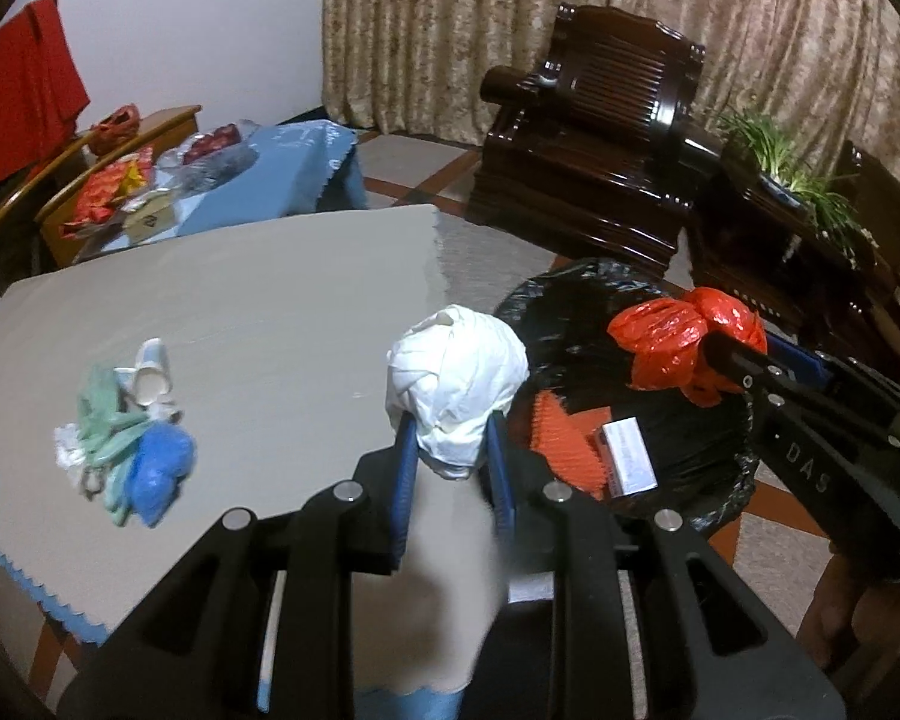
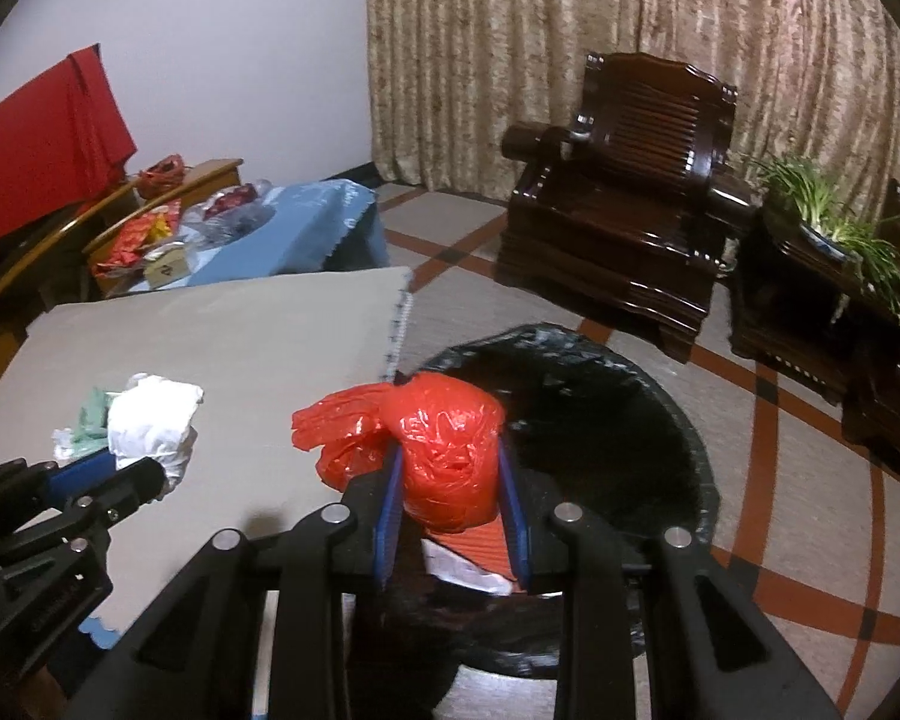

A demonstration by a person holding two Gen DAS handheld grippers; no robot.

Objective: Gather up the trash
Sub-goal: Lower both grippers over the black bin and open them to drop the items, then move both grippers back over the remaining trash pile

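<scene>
Two claws carrying trash toward the bin [image 2: 678,420], lower right. Right claw [image 2: 453,495] is pinching the red bag [image 2: 444,450] over the liner, positioned for dropping. Left claw [image 1: 453,459] is pinching the white wad [image 1: 456,372] at the desk [image 1: 258,312] edge. Scraps [image 1: 126,438] are waiting lower left.

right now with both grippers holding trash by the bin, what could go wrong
1. The white wad in the left gripper appears to sit over the table edge rather than the black-lined bin; released here, it may miss.
2. The red plastic bag in the right gripper trails a loose flap toward the table side, which could catch the rim.
3. The grippers are close and could bump.
</scene>
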